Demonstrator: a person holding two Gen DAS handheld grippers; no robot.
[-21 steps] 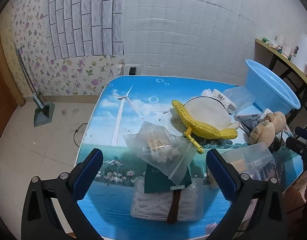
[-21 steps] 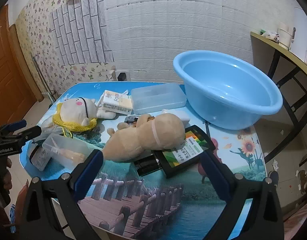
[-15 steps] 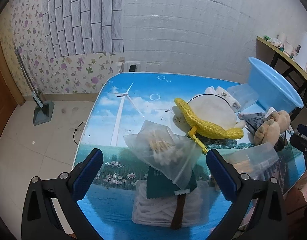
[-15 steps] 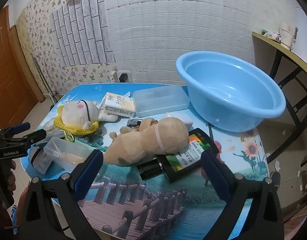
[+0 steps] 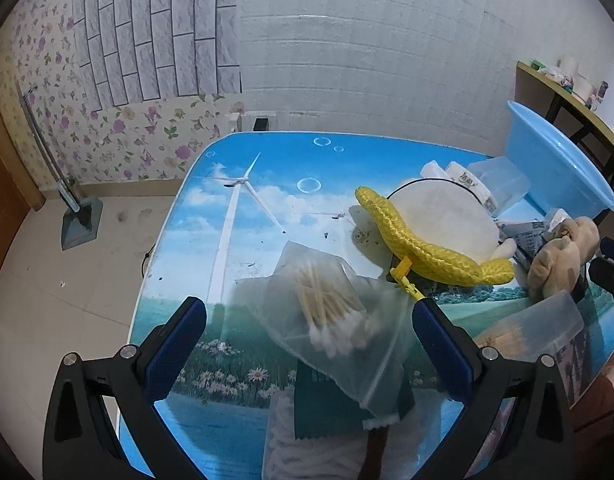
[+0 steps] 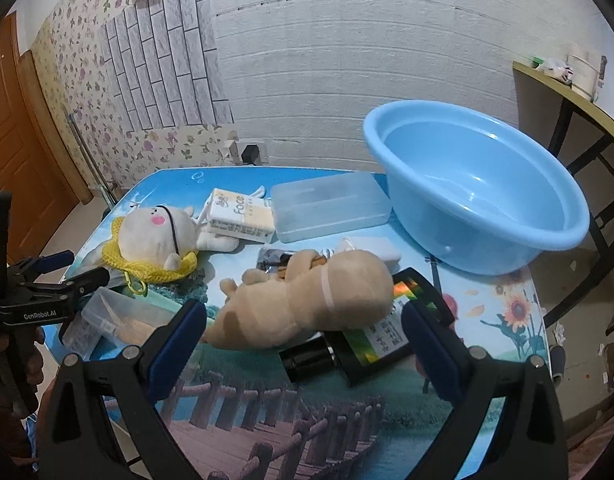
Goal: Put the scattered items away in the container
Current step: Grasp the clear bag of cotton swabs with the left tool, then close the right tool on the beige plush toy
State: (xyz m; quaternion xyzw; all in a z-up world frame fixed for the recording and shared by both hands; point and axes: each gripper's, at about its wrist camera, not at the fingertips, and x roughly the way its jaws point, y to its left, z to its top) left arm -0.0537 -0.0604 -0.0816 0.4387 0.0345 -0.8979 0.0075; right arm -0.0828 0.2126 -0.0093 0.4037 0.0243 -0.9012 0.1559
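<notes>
My left gripper [image 5: 307, 340] is open, its blue pads on either side of a clear bag of cotton swabs [image 5: 327, 312] without touching it. The bag lies on a green card and a white cotton pack [image 5: 307, 444]. A white plush with a yellow knit scarf [image 5: 435, 224] lies beyond. My right gripper [image 6: 303, 320] is open, hovering in front of a tan plush toy [image 6: 307, 300] that lies on a black box [image 6: 387, 336]. The blue basin [image 6: 467, 248] stands at the back right, with nothing in it. The left gripper [image 6: 85, 268] shows at the left edge.
A clear lidded box [image 6: 327, 208] and a tissue pack [image 6: 239, 216] lie near the basin. A black cylinder [image 6: 311, 356] rests by the black box. A clear box [image 6: 115, 312] sits at the table's left edge. A wooden shelf [image 6: 567, 96] stands to the right.
Both views have drifted slightly. The swab bag looks a little nearer between the left fingers, and the tan plush sits lower and closer in the right view. Neither gripper has closed.
</notes>
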